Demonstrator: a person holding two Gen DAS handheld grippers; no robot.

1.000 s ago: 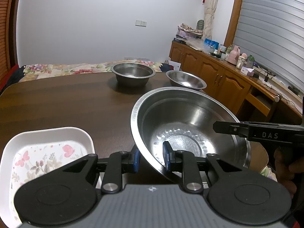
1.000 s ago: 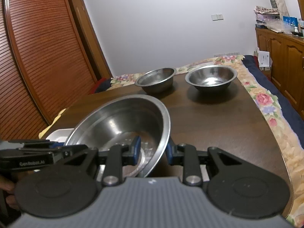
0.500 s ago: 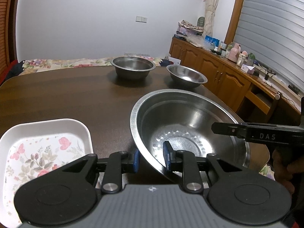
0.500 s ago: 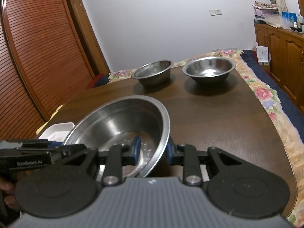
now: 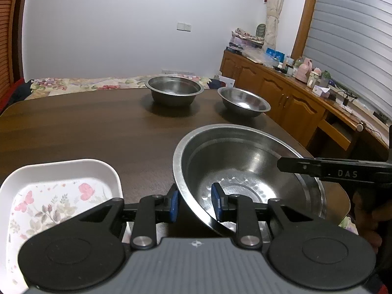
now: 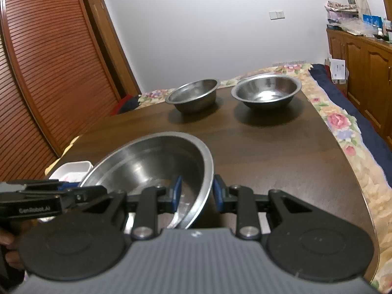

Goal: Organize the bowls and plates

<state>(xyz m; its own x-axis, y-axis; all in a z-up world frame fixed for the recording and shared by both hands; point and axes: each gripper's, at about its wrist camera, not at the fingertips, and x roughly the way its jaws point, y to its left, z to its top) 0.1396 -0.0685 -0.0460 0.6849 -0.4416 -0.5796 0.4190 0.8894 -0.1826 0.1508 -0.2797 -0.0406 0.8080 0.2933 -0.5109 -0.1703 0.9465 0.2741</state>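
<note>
A large steel bowl (image 5: 245,161) is held above the dark wooden table (image 5: 85,127). My left gripper (image 5: 194,202) is shut on its left rim. My right gripper (image 6: 197,192) is shut on its right rim; the bowl also shows in the right wrist view (image 6: 152,161). Two smaller steel bowls stand at the far end: a deep one (image 5: 174,91) and a shallower one (image 5: 243,101). In the right wrist view they are the deep one (image 6: 193,95) and the wider one (image 6: 267,93). A white floral square plate (image 5: 56,196) lies at the near left.
A wooden sideboard (image 5: 294,103) with clutter runs along the right wall. A floral cloth (image 6: 343,127) edges the table's right side. A slatted wooden door (image 6: 44,73) stands at the left.
Both grippers have carried the large bowl forward and lower over the table. The far bowls look nearer and the floral plate has slid toward the lower left of the left view.
</note>
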